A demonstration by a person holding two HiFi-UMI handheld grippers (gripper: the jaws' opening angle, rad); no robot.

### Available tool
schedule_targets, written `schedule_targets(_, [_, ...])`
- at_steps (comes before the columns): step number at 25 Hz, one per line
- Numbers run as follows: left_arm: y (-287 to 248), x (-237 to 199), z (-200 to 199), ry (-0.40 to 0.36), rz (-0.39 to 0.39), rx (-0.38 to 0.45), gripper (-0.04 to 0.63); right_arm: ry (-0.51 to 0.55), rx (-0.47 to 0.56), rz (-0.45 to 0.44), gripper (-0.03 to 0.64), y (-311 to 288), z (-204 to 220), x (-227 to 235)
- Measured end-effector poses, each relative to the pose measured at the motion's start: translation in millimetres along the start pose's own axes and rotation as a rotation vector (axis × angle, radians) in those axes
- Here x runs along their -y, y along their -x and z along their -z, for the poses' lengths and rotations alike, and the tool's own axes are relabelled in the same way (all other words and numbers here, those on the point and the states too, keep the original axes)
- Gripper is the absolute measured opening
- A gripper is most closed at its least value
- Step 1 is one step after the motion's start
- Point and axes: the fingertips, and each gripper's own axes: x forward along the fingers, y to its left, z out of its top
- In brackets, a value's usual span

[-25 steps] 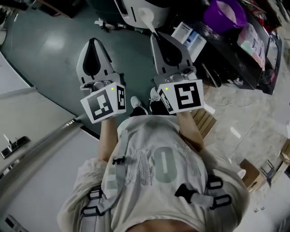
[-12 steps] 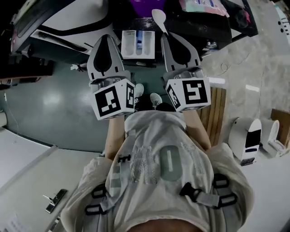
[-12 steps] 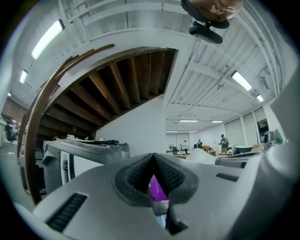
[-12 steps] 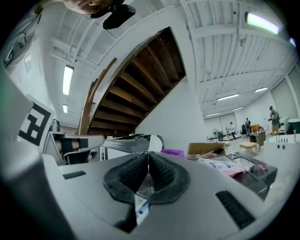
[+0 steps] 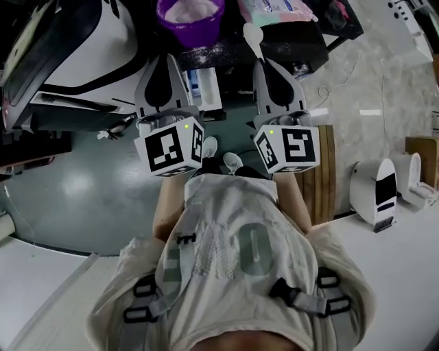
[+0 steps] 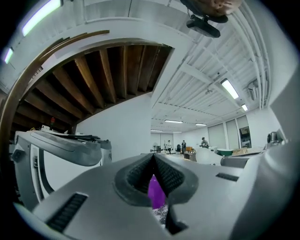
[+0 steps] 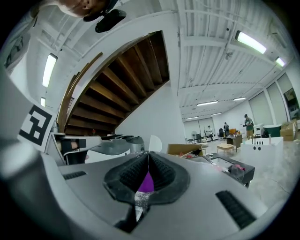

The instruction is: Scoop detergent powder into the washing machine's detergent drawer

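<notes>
White plastic scoop, clamped by its handle in the right gripper; jaws closed on the handle, bowl sticking out past the tips, no powder to be made out in it from the head view. Shows in the right gripper view as a pale rounded blade just above the pinched pads. Left gripper pressed shut with nothing between the jaws, only a sliver of purple seen beyond them in its own view.

Purple tub of detergent powder ahead of both grippers, on a dark speckled surface, open at the top, heaped pale. Detergent drawer standing open nearer the person than the tub, between the two grippers, beside the washing machine on the left. Scoop bowl near the tub's rim, apart from it, not yet in the powder.

Likely light and stiff, that scoop, with a thin handle prone to twisting in the pads once loaded. Best held well back on the handle, bowl level. Powder loose and easily spilled: calls for a shallow dig, a modest load and a slow, level carry to the drawer. Tub probably light enough to slide under a hard push, with the free left gripper on hand to steady its wall.
</notes>
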Motion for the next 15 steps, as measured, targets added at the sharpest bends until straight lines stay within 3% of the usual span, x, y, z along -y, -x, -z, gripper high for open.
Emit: schedule_targets(15, [-52.7, -51.3, 33.5, 0.021, 0.022, -0.077, 0.021, -0.033, -0.041, 0.06, 0.011, -72.2, 16.4, 3.2])
